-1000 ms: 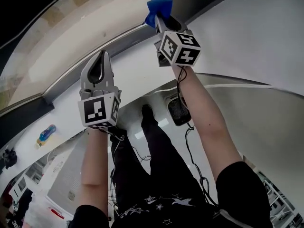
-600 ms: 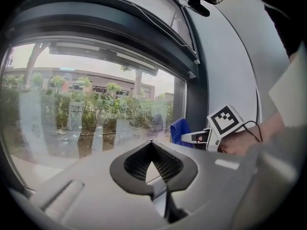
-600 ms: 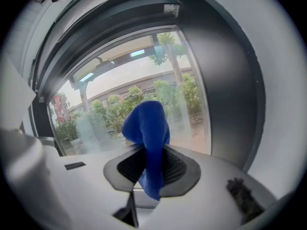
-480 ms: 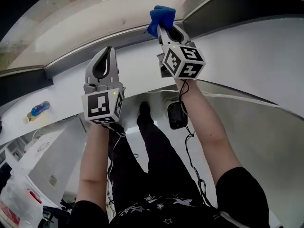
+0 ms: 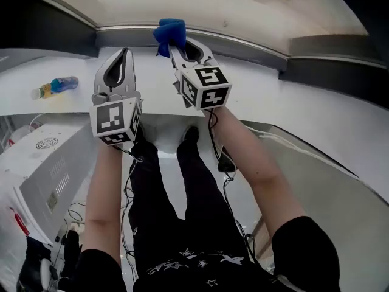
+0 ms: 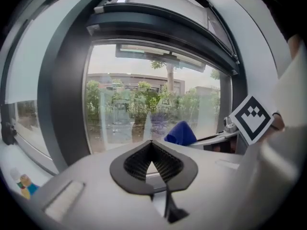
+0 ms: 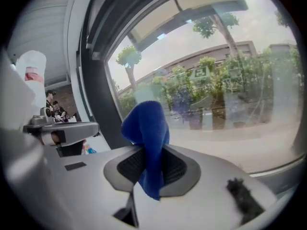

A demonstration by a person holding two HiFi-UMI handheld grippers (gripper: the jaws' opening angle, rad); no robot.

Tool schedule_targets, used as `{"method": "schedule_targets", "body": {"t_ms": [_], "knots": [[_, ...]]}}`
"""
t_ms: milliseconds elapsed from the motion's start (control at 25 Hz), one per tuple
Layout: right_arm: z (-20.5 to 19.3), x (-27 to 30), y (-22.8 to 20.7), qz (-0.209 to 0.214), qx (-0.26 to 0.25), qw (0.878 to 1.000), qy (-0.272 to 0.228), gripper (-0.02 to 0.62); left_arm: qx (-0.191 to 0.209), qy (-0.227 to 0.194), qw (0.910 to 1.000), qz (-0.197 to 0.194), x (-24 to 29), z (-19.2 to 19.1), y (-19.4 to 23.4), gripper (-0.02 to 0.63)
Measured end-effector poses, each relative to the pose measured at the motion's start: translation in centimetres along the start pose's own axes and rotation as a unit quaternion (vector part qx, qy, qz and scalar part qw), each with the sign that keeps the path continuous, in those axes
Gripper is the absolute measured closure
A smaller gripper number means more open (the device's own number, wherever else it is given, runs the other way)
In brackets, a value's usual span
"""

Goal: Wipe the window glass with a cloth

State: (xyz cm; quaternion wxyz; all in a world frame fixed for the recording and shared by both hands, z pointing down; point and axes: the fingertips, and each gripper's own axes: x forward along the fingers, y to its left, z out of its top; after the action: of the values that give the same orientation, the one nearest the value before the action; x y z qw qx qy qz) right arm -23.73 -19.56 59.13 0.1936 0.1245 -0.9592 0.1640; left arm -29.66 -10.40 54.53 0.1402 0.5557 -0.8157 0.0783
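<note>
Right gripper view shows the right tongs [image 7: 152,163] clamped on a blue cloth [image 7: 146,126], whose bunched end stands above the tips, close to the window glass [image 7: 230,85]; contact cannot be told. Beside them, the left tongs [image 6: 152,146] are closed tip to tip, holding nothing. Further left, a bottle [image 5: 56,87] lies on the white sill [image 5: 18,72].

Your blue cloth [image 7: 146,133] is a crumpled wad pinched upright between the jaws of your right gripper [image 7: 149,164], with its bulk standing above the tips and a short tail hanging below. It sits close before the lower part of the window glass [image 7: 225,95], toward the pane's left side; contact cannot be confirmed. The glass stands upright, see-through and hazy.
</note>
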Motion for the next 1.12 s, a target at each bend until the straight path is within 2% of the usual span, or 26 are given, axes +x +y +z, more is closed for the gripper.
{"method": "schedule_targets", "body": {"t_ms": [240, 400, 520, 720, 880, 1120], "knots": [[-0.8, 12.0, 9.0, 0.046, -0.028, 0.998, 0.011, 0.518, -0.015, 0.011, 0.9995, 0.025, -1.3, -2.6, 9.5, 0.6], [-1.4, 17.4, 13.0, 0.057, -0.042, 0.997, 0.014, 0.518, -0.044, 0.009, 0.9986, 0.027, -1.6, -3.9, 12.6, 0.6], [-1.9, 19.9, 14.3, 0.055, -0.039, 0.997, 0.021, 0.518, -0.046, 0.01, 0.9987, 0.021, -1.7, -4.6, 13.8, 0.6], [-2.2, 21.2, 13.2, 0.029, -0.027, 0.999, 0.022, 0.518, -0.034, 0.02, 0.9992, 0.006, -1.2, -5.5, 14.7, 0.6], [-2.8, 20.3, 10.8, 0.014, -0.037, 0.999, 0.029, 0.518, -0.034, 0.031, 0.9988, 0.018, -1.1, -6.2, 15.1, 0.6], [-3.3, 16.0, 4.7, -0.014, -0.038, 0.999, 0.034, 0.518, -0.024, 0.038, 0.9989, 0.014, 0.3, -5.8, 11.5, 0.6]]}}
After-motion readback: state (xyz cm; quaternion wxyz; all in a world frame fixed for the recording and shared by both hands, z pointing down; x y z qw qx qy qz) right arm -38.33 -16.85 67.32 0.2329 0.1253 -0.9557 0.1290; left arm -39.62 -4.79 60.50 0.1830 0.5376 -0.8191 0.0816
